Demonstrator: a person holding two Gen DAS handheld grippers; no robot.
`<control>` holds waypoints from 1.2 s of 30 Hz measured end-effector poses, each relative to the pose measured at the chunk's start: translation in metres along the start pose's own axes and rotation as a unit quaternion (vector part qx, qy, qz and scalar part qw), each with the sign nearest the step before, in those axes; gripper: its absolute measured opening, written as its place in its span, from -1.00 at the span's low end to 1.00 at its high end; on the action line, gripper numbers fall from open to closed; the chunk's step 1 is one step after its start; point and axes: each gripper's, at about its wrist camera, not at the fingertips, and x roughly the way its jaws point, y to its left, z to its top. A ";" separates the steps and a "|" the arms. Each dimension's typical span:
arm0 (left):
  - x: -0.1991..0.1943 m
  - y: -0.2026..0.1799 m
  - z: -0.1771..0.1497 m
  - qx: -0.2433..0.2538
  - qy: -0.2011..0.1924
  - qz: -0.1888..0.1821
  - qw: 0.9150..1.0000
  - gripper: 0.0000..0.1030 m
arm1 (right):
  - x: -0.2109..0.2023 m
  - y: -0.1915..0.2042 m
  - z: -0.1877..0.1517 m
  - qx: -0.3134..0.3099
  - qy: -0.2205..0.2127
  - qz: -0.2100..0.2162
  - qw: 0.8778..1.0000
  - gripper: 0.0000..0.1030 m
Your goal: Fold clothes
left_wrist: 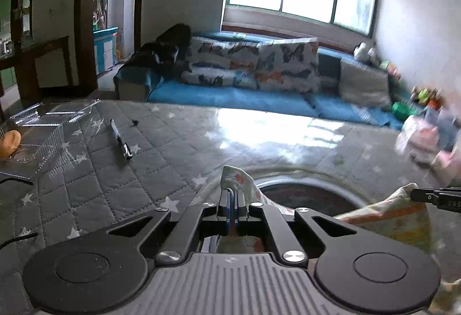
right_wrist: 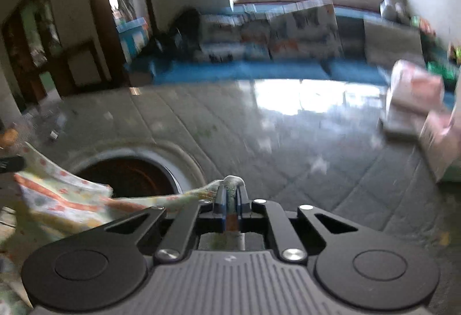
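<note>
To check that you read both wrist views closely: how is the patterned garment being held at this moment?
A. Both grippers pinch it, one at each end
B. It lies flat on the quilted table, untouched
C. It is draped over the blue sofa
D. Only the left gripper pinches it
A: the left gripper is shut on a bunch of the patterned garment, and the right gripper is shut on another part.

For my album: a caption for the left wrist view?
Left tool pinching a printed cloth above a star-quilted table.
</note>
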 end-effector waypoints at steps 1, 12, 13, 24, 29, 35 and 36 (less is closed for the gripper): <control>-0.009 0.003 -0.001 -0.004 -0.009 -0.012 1.000 -0.95 | -0.014 0.002 -0.001 -0.007 -0.017 0.008 1.000 -0.89; -0.001 0.002 -0.002 0.026 0.022 -0.014 0.999 -0.95 | -0.041 -0.004 -0.009 -0.044 0.001 -0.014 0.999 -0.95; 0.007 0.001 0.001 0.027 0.025 -0.008 0.999 -0.95 | -0.033 -0.005 -0.003 -0.036 0.002 -0.021 0.999 -0.95; 0.052 -0.013 0.018 0.040 0.055 0.000 0.998 -0.91 | 0.028 -0.012 0.013 -0.023 0.036 -0.084 0.996 -0.82; 0.065 -0.018 0.005 0.067 0.079 0.020 0.994 -0.32 | 0.023 -0.016 0.009 -0.017 0.037 -0.085 0.996 -0.74; 0.075 -0.037 -0.011 0.097 0.095 -0.003 0.991 -0.44 | 0.029 -0.002 0.001 -0.036 0.070 -0.039 0.996 -0.61; 0.076 -0.042 -0.013 0.106 0.096 -0.009 0.990 -0.44 | 0.031 0.001 -0.001 -0.040 0.075 -0.036 0.996 -0.61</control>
